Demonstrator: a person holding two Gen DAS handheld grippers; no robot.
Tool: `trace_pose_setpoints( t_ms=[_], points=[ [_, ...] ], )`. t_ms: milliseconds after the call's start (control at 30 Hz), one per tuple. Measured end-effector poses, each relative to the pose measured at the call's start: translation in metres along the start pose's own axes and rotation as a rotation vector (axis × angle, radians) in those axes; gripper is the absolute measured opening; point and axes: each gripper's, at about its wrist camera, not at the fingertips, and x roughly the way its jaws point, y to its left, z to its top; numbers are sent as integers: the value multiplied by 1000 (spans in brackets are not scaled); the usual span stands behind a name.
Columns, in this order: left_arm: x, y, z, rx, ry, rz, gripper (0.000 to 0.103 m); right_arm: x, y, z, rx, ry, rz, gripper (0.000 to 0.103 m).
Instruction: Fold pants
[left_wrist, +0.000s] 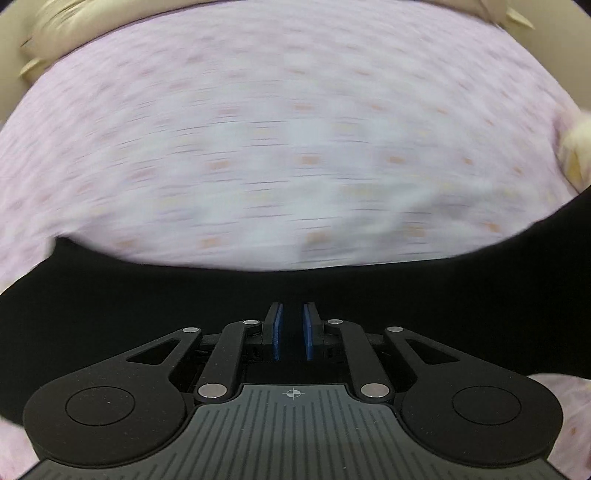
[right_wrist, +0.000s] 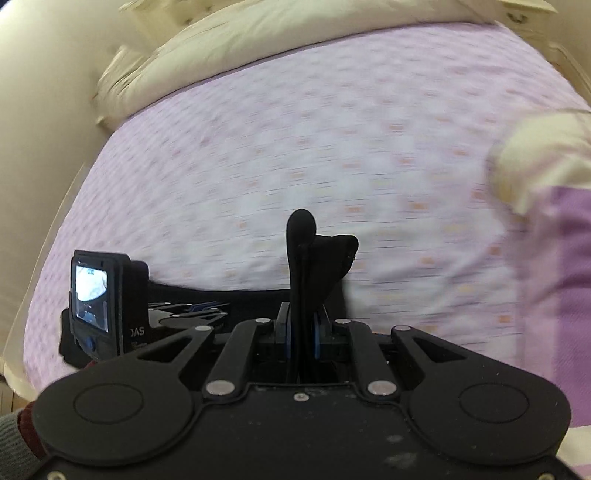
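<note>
The black pants (left_wrist: 147, 295) stretch as a wide dark band across the left wrist view, over a pink patterned bed sheet (left_wrist: 280, 140). My left gripper (left_wrist: 293, 314) is shut on the black fabric, its blue pads (left_wrist: 277, 332) close together. My right gripper (right_wrist: 302, 321) is shut on a bunched fold of the pants (right_wrist: 314, 258) that sticks up between its fingers. The left gripper (right_wrist: 192, 310) with its camera shows at the left of the right wrist view, at the same height, with the pants edge taut between the two.
A cream pillow (right_wrist: 221, 48) lies at the head of the bed. A cream cloth (right_wrist: 535, 155) and a purple blanket (right_wrist: 569, 295) lie at the right. The bed frame edge (right_wrist: 48, 221) runs down the left.
</note>
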Motion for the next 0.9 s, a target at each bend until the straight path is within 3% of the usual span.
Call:
trace_pose_setpoints(
  t_ms=[200, 300, 433, 600, 700, 733, 767, 900],
  points=[
    [-20, 105, -30, -84, 10, 45, 13, 62, 102, -22, -48, 57, 39, 13],
    [-26, 146, -42, -118, 24, 62, 13, 103, 144, -38, -66, 91, 11, 13],
    [-24, 181, -51, -138, 39, 66, 13, 149, 185, -61, -113, 119, -83, 13],
    [-24, 202, -61, -121, 44, 52, 13, 184, 204, -71, -68, 133, -121, 14],
    [-28, 209, -69, -100, 42, 31, 13, 197, 210, -66, -55, 117, -122, 31],
    [-25, 209, -69, -90, 42, 25, 13, 197, 212, -67, -49, 113, -112, 49],
    [-24, 209, -68, -79, 42, 20, 13, 196, 212, -66, -45, 102, -110, 59],
    [-33, 205, -68, -70, 27, -1, 13, 168, 218, -64, -71, 31, -71, 61]
  ],
)
